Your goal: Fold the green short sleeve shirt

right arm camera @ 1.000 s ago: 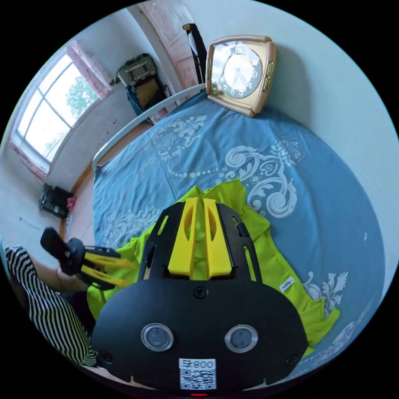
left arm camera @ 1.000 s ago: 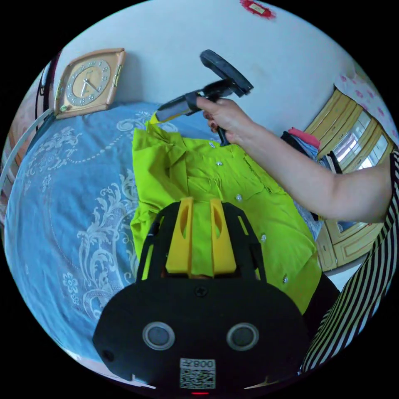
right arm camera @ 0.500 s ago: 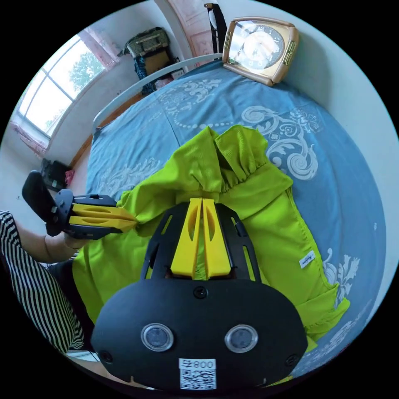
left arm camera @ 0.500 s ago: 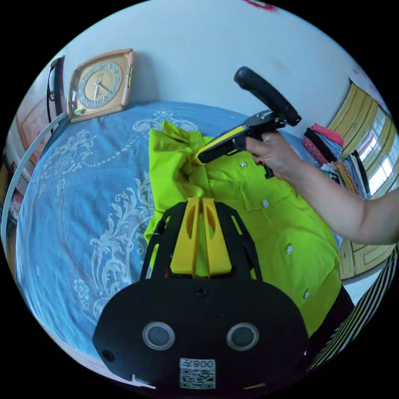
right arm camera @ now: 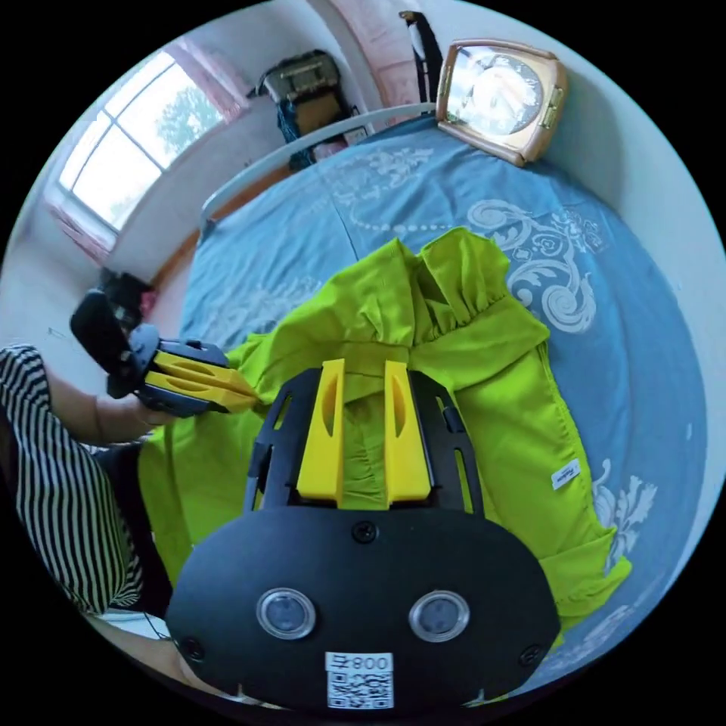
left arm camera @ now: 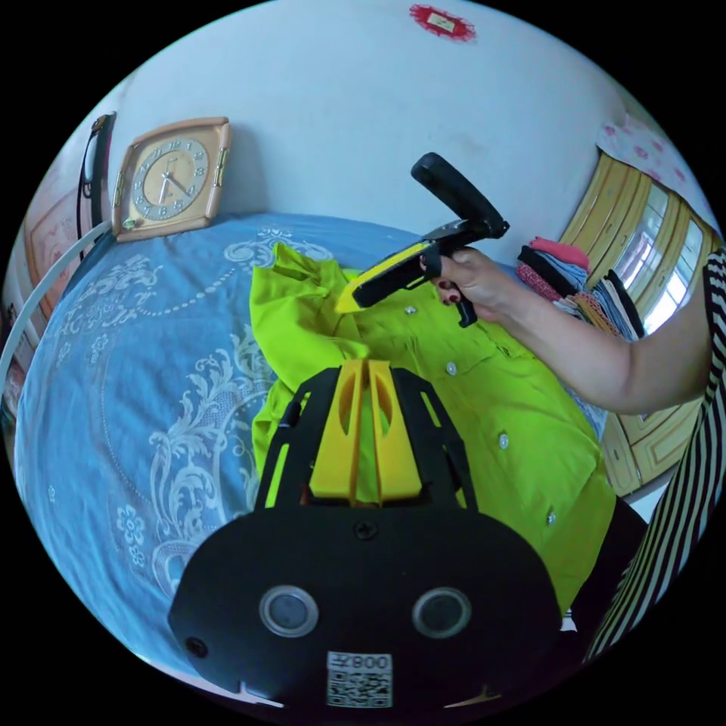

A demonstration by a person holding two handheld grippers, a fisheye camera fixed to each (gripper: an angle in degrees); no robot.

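Green shirt [left arm camera: 484, 393] lies front-up across the blue bedspread [left arm camera: 136, 393], one side bunched toward the collar. Left hand-held gripper [left arm camera: 367, 370] has its jaws pressed together, pinching shirt fabric. Right hand-held gripper [right arm camera: 363, 374] sits with jaws spread over the gathered cloth, gripping nothing. Best play, I'd say: re-grip beside the collar, then pull both ends taut before laying the fold. Left gripper view gives the button placket [left arm camera: 501, 440]; right gripper view offers the white label [right arm camera: 566, 474].
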